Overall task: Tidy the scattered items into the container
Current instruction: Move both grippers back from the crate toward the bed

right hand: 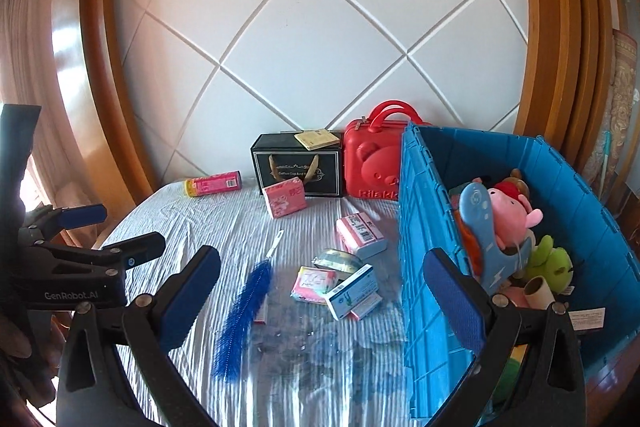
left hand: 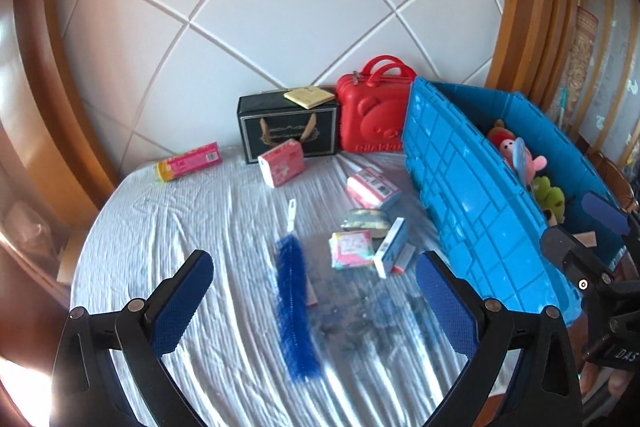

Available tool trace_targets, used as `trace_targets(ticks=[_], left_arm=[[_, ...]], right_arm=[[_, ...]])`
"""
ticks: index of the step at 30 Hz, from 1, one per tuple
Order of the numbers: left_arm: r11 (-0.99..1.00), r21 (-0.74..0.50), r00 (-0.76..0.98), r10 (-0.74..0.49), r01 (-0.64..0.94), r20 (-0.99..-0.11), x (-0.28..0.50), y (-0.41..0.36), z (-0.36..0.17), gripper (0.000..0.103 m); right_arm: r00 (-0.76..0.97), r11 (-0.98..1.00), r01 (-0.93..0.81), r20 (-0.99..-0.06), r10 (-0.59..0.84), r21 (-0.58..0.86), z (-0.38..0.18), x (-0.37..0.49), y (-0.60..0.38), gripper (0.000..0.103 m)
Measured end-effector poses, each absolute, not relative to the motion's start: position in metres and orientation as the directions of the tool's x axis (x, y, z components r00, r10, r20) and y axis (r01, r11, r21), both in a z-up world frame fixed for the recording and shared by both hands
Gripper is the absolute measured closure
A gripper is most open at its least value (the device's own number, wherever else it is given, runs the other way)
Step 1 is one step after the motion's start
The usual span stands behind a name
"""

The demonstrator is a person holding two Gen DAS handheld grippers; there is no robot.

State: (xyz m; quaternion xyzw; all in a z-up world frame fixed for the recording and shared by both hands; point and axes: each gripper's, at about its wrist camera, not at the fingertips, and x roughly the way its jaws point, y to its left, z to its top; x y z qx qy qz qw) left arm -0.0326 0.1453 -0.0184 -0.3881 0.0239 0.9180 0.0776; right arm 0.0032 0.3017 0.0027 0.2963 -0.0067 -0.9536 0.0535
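Both tongs, left gripper and right gripper, gape empty. Blue brush looks light, probably floppy; pinch its white handle.

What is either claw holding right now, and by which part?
Nothing is held. The left claw stands open above the blue brush without touching it, and the right claw is open and empty beside the blue crate.

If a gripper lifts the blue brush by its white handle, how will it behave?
The blue brush is long with a thin white handle, so it would probably droop or swing. Its bristles look soft and light, likely yielding when squeezed.
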Motion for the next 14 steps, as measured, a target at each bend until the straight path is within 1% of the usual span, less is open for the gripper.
trace_targets(ticks=[4,7,9,10,14], left_arm=[[-0.99,-0.036,-0.672,0.119,-0.136,-0.731,-0.022,0.108,-0.03,0.001],[-0.984,-0.097,-0.645,0.173,-0.152,-0.744,-0.018,0.086,-0.038,0.001],[-0.975,-0.154,-0.637,0.221,-0.16,-0.739,-0.015,0.072,-0.04,0.001],[-0.974,-0.16,-0.642,0.226,-0.16,-0.732,-0.013,0.067,-0.039,0.001],[-0.988,-0.064,-0.688,0.146,-0.144,-0.71,-0.004,0.061,-0.032,0.001]], right_arm=[[-0.81,-0.994,0.106,-0.576,-0.109,0.039,-0.002,0.009,0.271,0.0],[-0.806,-0.994,0.106,-0.583,-0.107,0.035,-0.007,0.012,0.254,0.0],[-0.803,-0.994,0.099,-0.587,-0.101,0.036,-0.01,0.015,0.247,0.0],[-0.803,-0.995,0.096,-0.588,-0.1,0.039,-0.011,0.017,0.245,0.0],[-0.806,-0.996,0.084,-0.585,-0.087,0.032,-0.013,0.024,0.237,0.0]])
